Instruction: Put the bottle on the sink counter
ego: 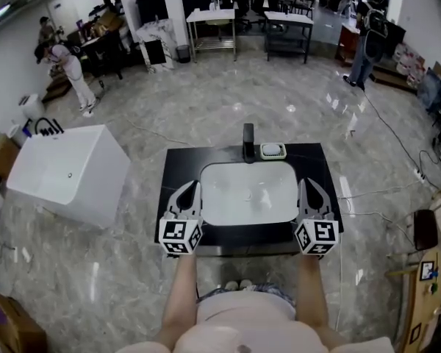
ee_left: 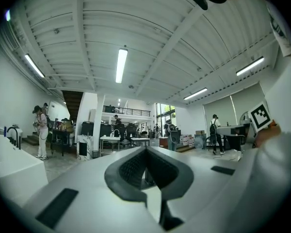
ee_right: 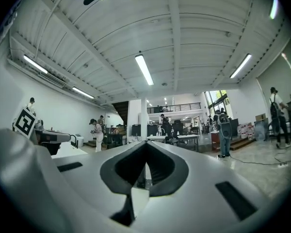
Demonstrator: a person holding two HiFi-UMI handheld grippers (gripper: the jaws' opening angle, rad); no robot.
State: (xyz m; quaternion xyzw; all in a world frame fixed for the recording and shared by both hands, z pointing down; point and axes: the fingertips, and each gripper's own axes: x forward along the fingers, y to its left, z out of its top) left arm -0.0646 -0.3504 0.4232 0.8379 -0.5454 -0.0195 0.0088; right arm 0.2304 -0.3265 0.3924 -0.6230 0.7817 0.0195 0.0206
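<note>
The black sink counter (ego: 180,160) holds a white basin (ego: 248,191), with a black faucet (ego: 248,143) at its far edge. I see no bottle in any view. My left gripper (ego: 187,194) hovers over the counter's near left part, beside the basin. My right gripper (ego: 309,191) hovers over the near right part. In both gripper views the jaws point out over the room, and each pair, left gripper (ee_left: 145,148) and right gripper (ee_right: 145,143), meets at the tips with nothing between them.
A small white-and-green dish (ego: 273,151) sits right of the faucet. A white bathtub (ego: 66,171) stands on the floor to the left. Cables (ego: 397,153) trail across the floor on the right. Tables (ego: 250,20) and several people are far back.
</note>
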